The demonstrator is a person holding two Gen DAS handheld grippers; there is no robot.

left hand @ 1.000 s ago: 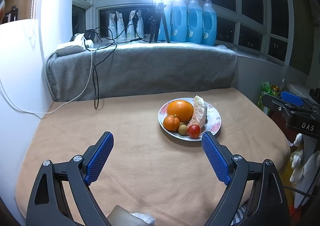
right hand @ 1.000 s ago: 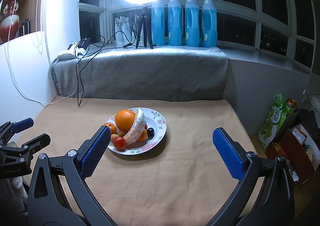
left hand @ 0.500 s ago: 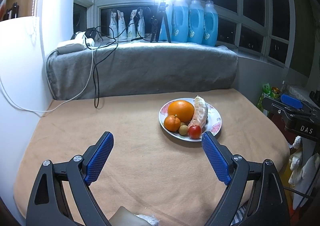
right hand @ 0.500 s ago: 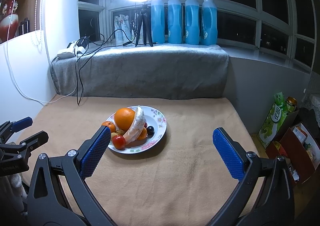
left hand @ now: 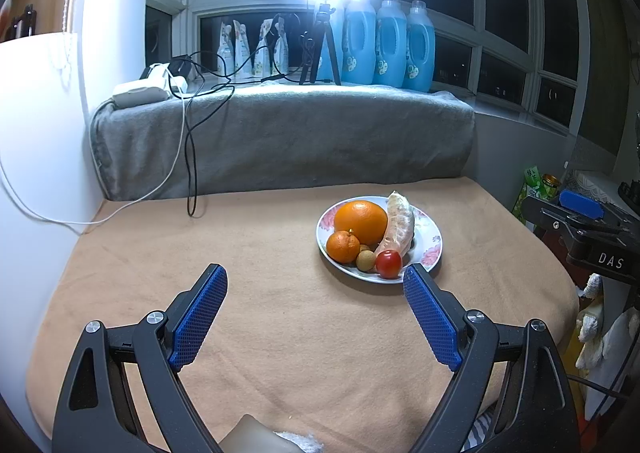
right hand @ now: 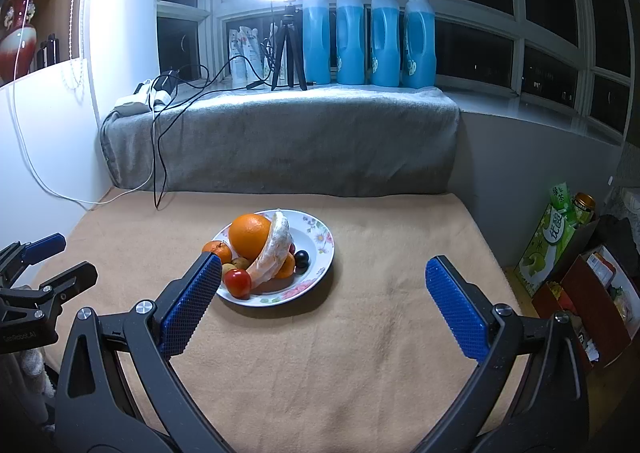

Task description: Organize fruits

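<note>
Both empty: left gripper (left hand: pixel 315 281) and right gripper (right hand: pixel 323 273) spread wide. Plate (right hand: pixel 320 253) of fruit just ahead. Big orange (right hand: pixel 250 235) firm, rollable; best pinched across the middle. Cherry tomato (right hand: pixel 237 283) squishy.

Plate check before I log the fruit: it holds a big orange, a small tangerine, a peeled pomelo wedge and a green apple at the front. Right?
Not quite. The front fruit is red, not green, as the left wrist view shows. The orange, tangerine and pomelo wedge are on the plate as you say.

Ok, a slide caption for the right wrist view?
Open right gripper hovers before a floral plate piled with fruit on a tan cloth.
</note>
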